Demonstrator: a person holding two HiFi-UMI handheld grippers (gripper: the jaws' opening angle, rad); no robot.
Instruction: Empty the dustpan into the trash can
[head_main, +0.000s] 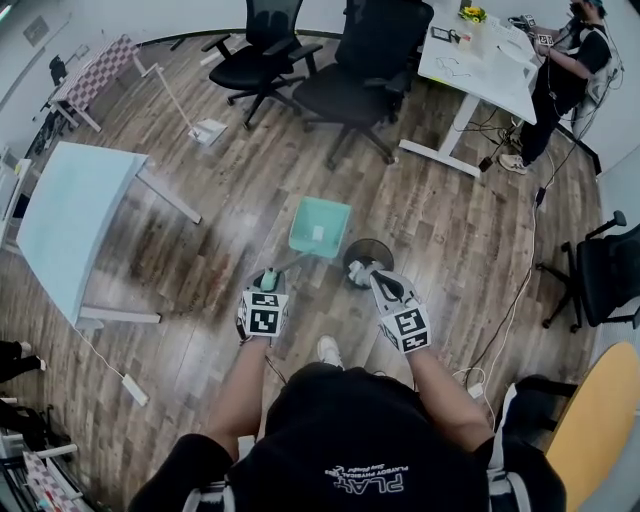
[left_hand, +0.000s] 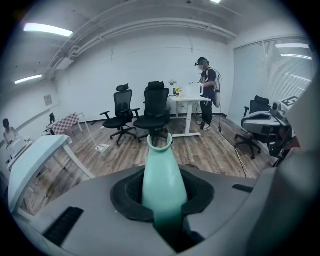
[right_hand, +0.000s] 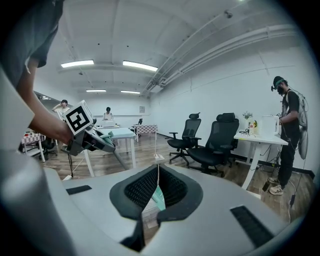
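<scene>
In the head view a mint-green dustpan hangs level above the wood floor, with a small white scrap in its tray. My left gripper is shut on the dustpan's handle, which runs out between its jaws. A dark round trash can stands on the floor just right of the pan. My right gripper hovers at the can's near rim. Its jaws stand together, with nothing seen between them. The right gripper view also shows the left gripper at its left.
Two black office chairs stand beyond the pan. A pale blue table is at the left and a white desk with a person beside it at the far right. A white-poled mop and floor cables lie about.
</scene>
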